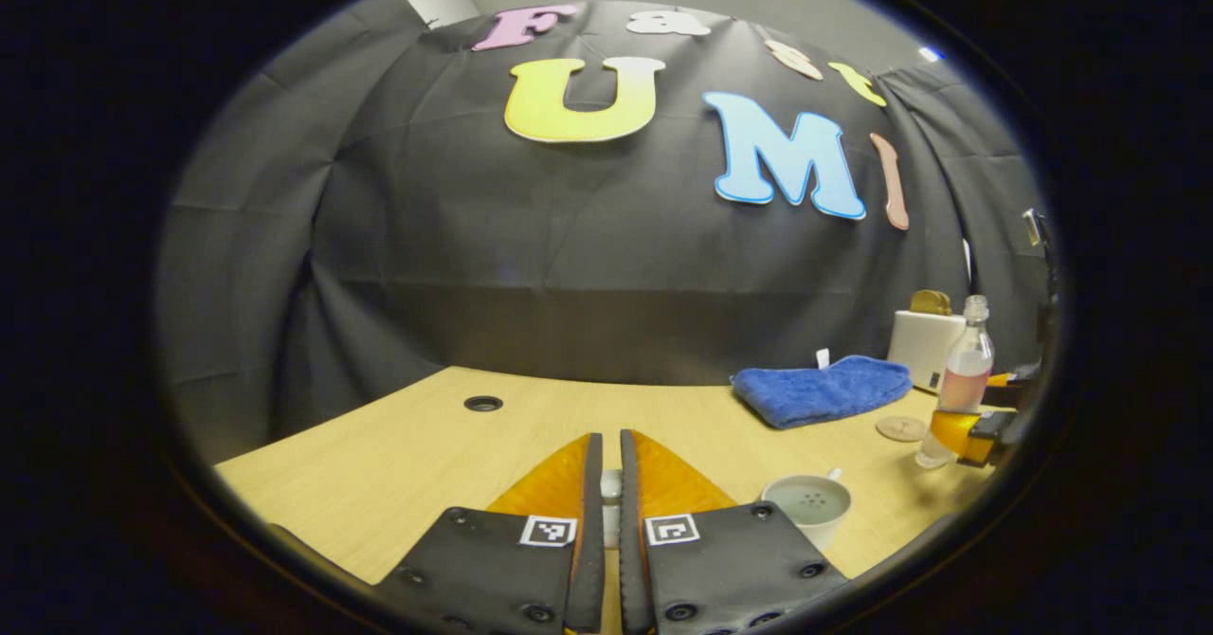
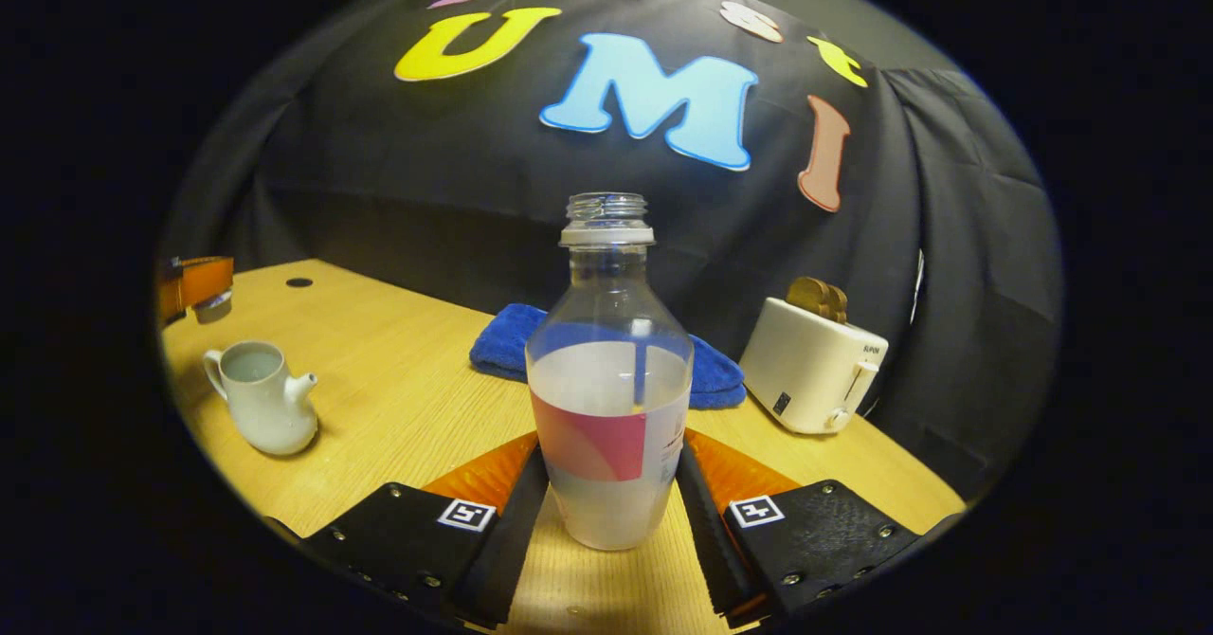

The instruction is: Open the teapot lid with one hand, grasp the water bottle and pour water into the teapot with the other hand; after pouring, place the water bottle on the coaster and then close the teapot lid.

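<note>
left gripper view: a pale wooden desk (image 1: 398,464) fills the lower half of the frame, with one round cable hole (image 1: 483,404) at centre left and black cloth hanging behind it. the left hand-held gripper (image 1: 611,493) reaches up from the bottom centre, level over the desk, its two fingers nearly together on a small pale thing, the teapot lid (image 1: 612,486), which sits mostly hidden in the narrow gap. just right of the fingers, at lower right, stands one white teapot (image 1: 808,507), open at the top, with strainer holes visible inside. farther right are one blue towel (image 1: 821,390), one round coaster (image 1: 900,427), one white toaster (image 1: 924,346) with toast in it, and one water bottle (image 1: 959,384) without a cap, at the right edge. the right hand-held gripper (image 1: 986,417) comes in from the right edge at the bottle's lower half.

right gripper view: the same desk (image 2: 398,398) runs across the lower frame, with the black cloth behind. the bottle (image 2: 609,379) stands upright at centre, partly filled, its base on the desk. the right hand-held gripper (image 2: 611,502) holds it, one finger pressed against each side of the lower body. behind the bottle lies the towel (image 2: 507,341); the toaster (image 2: 815,365) is at centre right. the teapot (image 2: 263,398) stands at lower left, lid off, well apart from the bottle. the left hand-held gripper (image 2: 201,289) shows at the left edge, above the teapot, with the lid (image 2: 212,306) at its tip.
</note>
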The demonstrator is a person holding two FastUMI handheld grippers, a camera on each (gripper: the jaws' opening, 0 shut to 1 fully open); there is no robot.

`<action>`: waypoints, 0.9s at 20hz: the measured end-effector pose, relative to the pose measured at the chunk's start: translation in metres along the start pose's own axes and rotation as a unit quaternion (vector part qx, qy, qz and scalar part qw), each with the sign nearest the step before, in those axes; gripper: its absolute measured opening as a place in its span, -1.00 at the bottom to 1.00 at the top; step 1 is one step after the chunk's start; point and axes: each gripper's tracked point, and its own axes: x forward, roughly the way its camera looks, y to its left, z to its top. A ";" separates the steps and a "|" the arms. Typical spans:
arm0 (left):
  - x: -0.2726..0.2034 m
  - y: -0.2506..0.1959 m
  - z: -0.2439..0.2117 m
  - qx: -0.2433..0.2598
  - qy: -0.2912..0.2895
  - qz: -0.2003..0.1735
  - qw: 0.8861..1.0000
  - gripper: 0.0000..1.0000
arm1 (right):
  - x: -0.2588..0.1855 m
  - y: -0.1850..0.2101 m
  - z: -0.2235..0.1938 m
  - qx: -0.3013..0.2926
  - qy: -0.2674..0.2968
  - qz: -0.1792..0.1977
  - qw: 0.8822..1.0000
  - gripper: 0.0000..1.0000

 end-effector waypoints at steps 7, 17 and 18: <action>0.001 0.003 0.003 -0.006 -0.006 -0.016 1.000 -0.70 | -0.007 0.024 0.006 -0.175 -0.022 -0.002 0.984 0.49; 0.008 0.005 0.006 0.006 -0.015 -0.039 0.999 -0.70 | -0.006 0.043 0.034 -0.401 -0.087 -0.017 0.912 0.50; 0.007 0.005 0.006 0.006 -0.015 -0.041 0.999 -0.70 | -0.004 0.043 0.036 -0.409 -0.088 -0.018 0.908 0.49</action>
